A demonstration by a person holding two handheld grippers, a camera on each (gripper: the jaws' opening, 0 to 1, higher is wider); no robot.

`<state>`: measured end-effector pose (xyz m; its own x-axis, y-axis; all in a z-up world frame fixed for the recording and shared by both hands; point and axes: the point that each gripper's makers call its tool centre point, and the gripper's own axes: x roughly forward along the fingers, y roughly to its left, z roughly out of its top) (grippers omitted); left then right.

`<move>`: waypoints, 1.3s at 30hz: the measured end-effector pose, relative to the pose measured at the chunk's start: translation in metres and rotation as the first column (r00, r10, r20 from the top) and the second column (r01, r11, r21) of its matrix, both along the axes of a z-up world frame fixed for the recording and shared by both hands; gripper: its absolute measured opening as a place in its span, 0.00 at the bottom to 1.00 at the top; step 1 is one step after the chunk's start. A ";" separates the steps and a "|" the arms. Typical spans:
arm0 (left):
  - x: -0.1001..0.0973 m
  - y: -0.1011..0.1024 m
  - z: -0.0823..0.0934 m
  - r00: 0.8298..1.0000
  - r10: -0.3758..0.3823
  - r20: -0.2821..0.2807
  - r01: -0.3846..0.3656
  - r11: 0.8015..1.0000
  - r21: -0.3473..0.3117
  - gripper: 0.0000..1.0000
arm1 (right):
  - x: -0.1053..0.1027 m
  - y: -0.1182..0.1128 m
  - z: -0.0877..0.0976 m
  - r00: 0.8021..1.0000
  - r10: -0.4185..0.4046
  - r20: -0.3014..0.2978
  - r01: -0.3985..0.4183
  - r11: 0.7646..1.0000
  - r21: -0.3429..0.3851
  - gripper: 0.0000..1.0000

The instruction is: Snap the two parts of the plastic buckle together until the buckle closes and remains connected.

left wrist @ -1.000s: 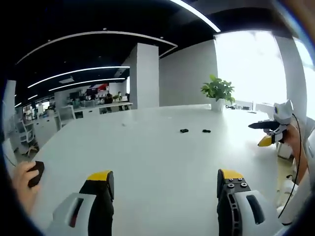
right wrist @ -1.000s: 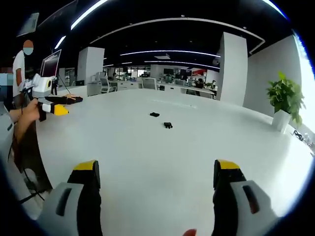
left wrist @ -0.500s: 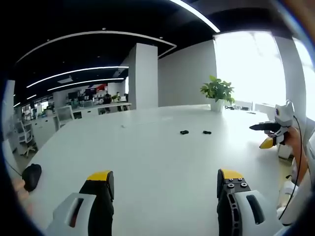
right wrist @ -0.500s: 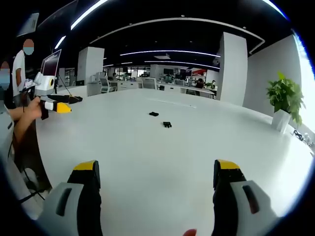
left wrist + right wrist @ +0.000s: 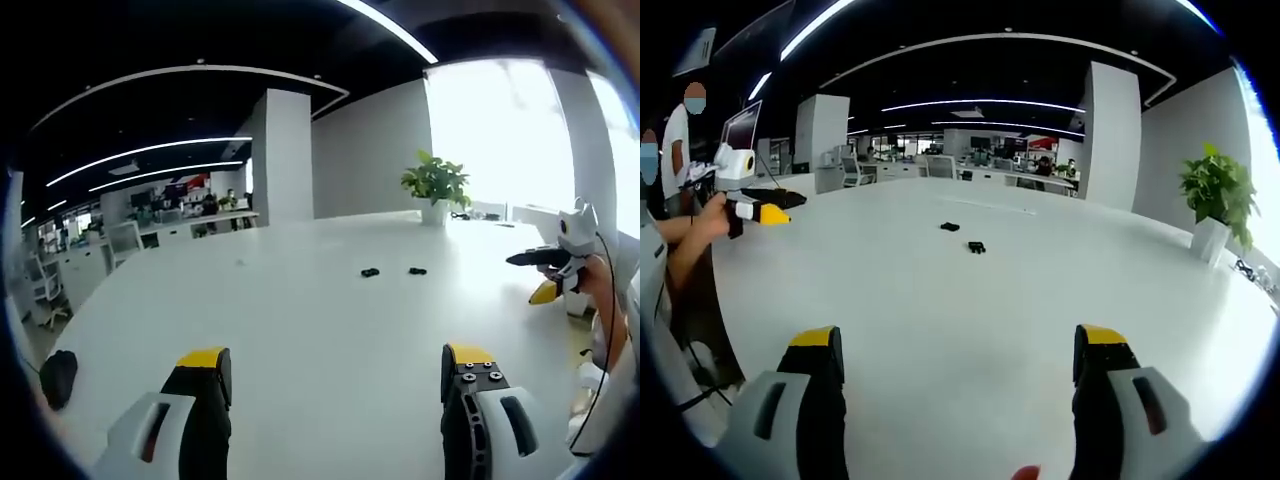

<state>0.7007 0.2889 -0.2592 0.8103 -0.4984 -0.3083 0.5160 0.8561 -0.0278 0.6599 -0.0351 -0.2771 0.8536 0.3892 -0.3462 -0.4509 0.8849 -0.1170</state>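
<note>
Nearest the camera in the left gripper view, the left hand-held gripper (image 5: pixel 335 370) is hanging wide open over the white tabletop (image 5: pixel 300 320), its yellow-tipped jaws standing well apart and gripping nothing; in the right gripper view the right hand-held gripper (image 5: pixel 955 355) is likewise gaping with nothing between its jaws. Over the last second little has been changing: both views are drifting only slightly, and the buckle looks a touch smaller and higher in each, which suggests the cameras tilting rather than the parts moving. At the left edge of the left gripper view a dark mouse (image 5: pixel 58 376) is lying on the tabletop, where a second ago a hand was resting on it. Farther out, well apart from both grippers, the two buckle parts are lying near each other but not touching: one buckle part (image 5: pixel 370 272) and the other buckle part (image 5: pixel 417 270), seen again as small dark pieces in the right gripper view. Beyond them a potted plant (image 5: pixel 435 185) is standing at the far edge. Judging from this, the approach has hardly begun; both grippers need to be closing the distance before any pick.
</note>
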 end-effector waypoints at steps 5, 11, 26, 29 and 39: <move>0.003 -0.004 0.003 1.000 -0.011 0.006 0.011 1.000 0.006 0.88 | -0.001 0.001 0.002 1.000 -0.003 0.007 0.003 1.000 -0.002 0.95; 0.009 -0.006 0.006 1.000 -0.022 0.011 0.022 1.000 0.017 0.88 | -0.005 0.003 -0.001 1.000 -0.001 0.004 0.001 1.000 -0.004 0.95; 0.027 -0.011 0.019 0.998 -0.041 0.052 0.040 0.998 0.038 0.87 | -0.005 -0.007 0.001 1.000 -0.009 0.003 0.009 1.000 -0.004 0.95; 0.030 -0.011 0.022 0.997 -0.046 0.054 0.044 0.998 0.040 0.87 | -0.005 -0.009 0.001 1.000 -0.012 0.003 0.012 1.000 -0.003 0.95; 0.039 -0.015 0.031 0.995 -0.064 0.077 0.059 0.997 0.055 0.87 | -0.003 -0.011 0.002 1.000 -0.011 0.003 0.011 1.000 0.000 0.95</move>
